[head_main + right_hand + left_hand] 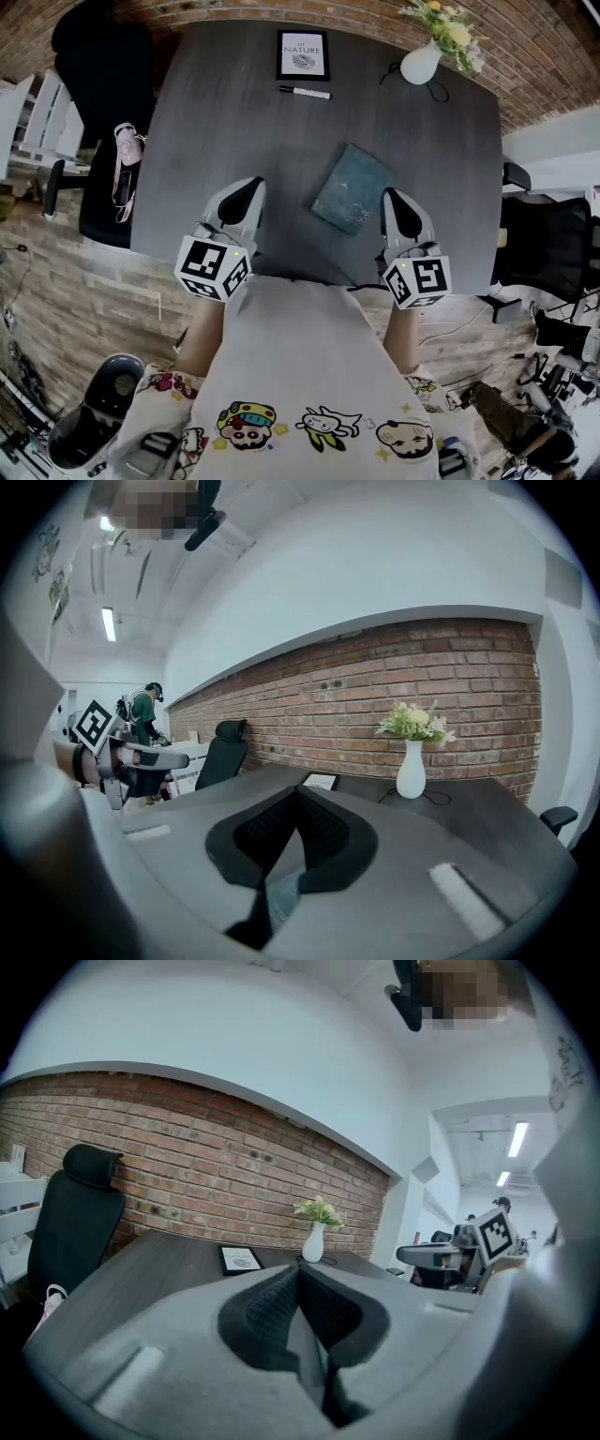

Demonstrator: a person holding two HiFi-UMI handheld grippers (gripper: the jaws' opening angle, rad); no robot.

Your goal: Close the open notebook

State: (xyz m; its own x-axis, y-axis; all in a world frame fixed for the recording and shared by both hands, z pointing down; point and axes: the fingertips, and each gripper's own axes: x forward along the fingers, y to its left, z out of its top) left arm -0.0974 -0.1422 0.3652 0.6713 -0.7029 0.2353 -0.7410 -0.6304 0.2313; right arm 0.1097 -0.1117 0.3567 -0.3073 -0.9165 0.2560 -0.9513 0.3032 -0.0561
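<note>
The notebook (352, 187) lies flat on the dark grey worktop (234, 122), teal cover up and turned at an angle to the worktop's edges; from the head view it looks shut, with no pages showing. It sits toward the near edge, between the two grippers and closer to the right one, its near right corner just beside the tip of the right gripper (396, 202) without clearly touching it. That gripper's jaws are closed together with nothing between them, as its own view shows (298, 799). The left gripper (246, 192) hovers well apart from the notebook on the other side, its jaws likewise pressed together and empty (300, 1279). Farther back on the worktop lie a marker pen (305, 92) and, behind it, a framed picture (303, 54); a white vase of flowers (422, 61) stands at the far right corner. A black chair (103, 56) stands off the worktop's left side.
</note>
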